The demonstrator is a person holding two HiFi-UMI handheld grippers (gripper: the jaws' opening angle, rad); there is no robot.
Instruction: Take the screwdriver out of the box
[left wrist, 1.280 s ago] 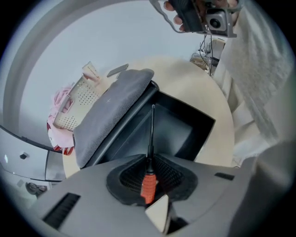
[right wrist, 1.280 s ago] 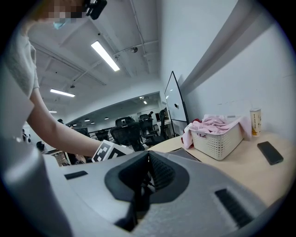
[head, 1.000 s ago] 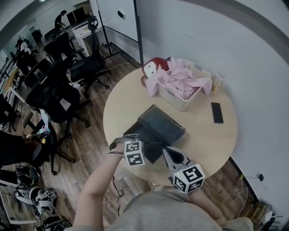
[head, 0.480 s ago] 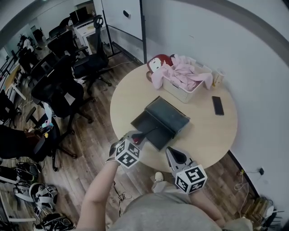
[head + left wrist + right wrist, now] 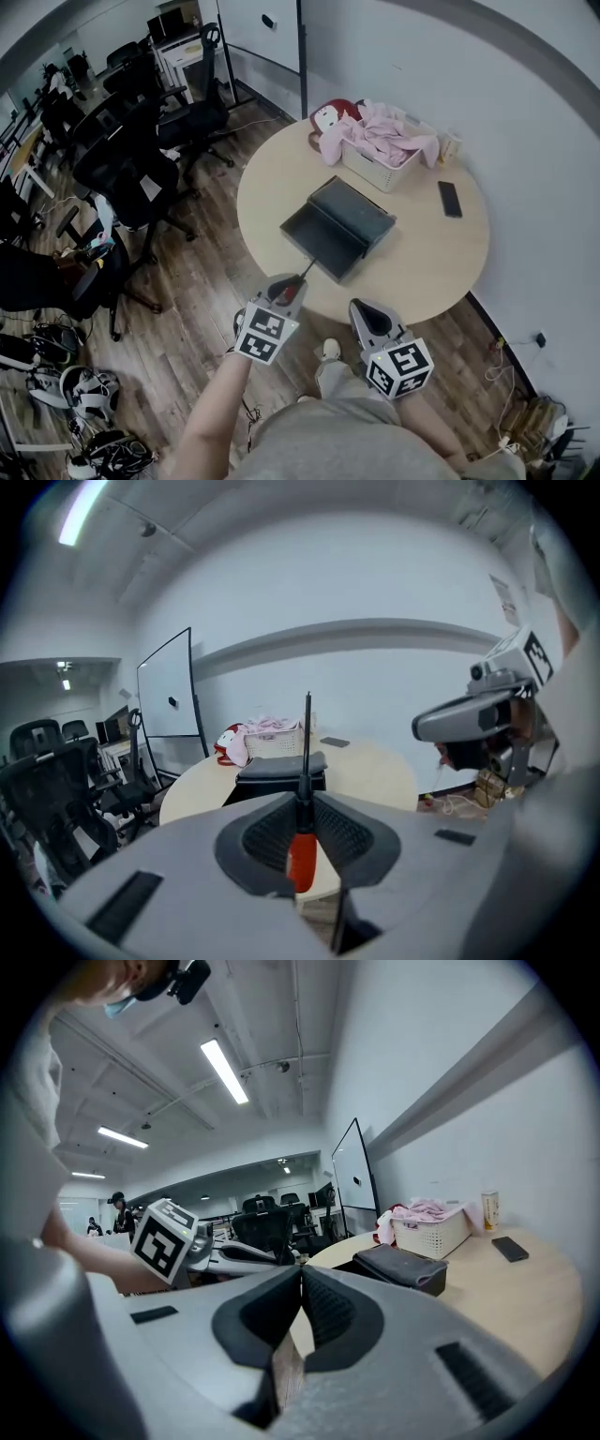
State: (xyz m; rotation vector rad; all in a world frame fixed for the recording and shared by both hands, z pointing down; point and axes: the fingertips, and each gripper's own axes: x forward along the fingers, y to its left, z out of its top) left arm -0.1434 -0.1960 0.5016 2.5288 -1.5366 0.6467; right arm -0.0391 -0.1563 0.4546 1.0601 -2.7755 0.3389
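My left gripper [image 5: 291, 283] was clamped on the screwdriver [image 5: 302, 847], near of the box [image 5: 349, 217] — removal looked done. Right gripper [image 5: 300, 1279] jaws together, empty — only set-down remained.

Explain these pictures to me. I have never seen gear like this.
No robot here: a person holds a two-jawed tool in each hand. The head view looks down from a camera on the person's head; each gripper view looks along that tool's jaws. The round table bears a dark box, a basket of pink cloth, a phone and a cup. The left gripper is shut on a red-handled screwdriver, outside the box. The right gripper is shut, empty.
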